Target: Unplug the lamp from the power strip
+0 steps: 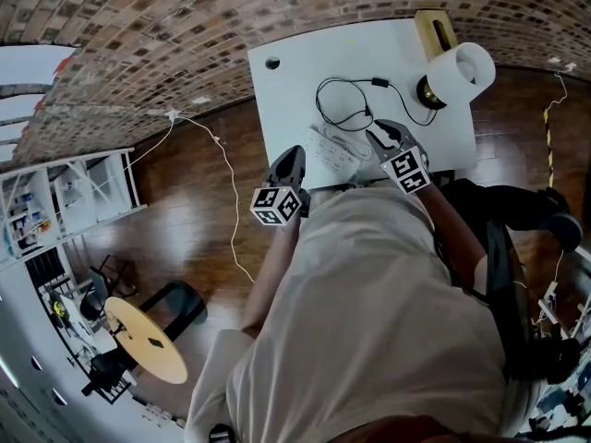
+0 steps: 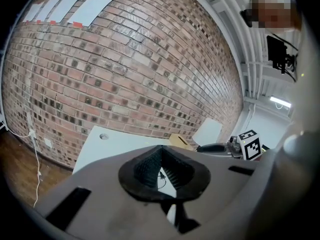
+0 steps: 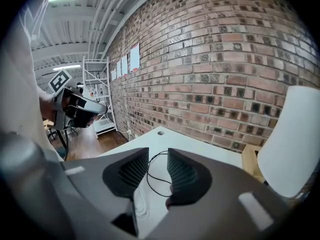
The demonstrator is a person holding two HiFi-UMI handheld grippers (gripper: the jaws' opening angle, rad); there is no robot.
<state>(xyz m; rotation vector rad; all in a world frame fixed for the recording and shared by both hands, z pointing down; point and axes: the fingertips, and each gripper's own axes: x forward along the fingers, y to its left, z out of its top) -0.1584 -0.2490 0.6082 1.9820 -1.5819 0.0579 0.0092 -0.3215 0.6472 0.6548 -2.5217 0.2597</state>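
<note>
Head view: your left gripper (image 1: 294,158) and right gripper (image 1: 381,138) both hang over the near edge of the white table (image 1: 295,72). The power strip (image 1: 331,155) lies between them, just beside each one's tips. The lamp (image 1: 457,74) stands beyond your right gripper and to its right, well apart. Its black cord (image 1: 346,95) loops on the table ahead of both grippers, past the strip. Can't tell where the plug sits in the strip.

Left gripper view: your left gripper (image 2: 161,151) is narrow, the jaws a V with tips meeting and nothing gripped. A sliver of table and cord shows through. The right gripper (image 2: 220,147) is off to its right.

Right gripper view: your right gripper (image 3: 158,156) stands wide, the pads touching nothing. The cord (image 3: 148,175) lies on the table ahead, framed in the gap. The lamp shade is ahead to its right, the left gripper off to its left.
</note>
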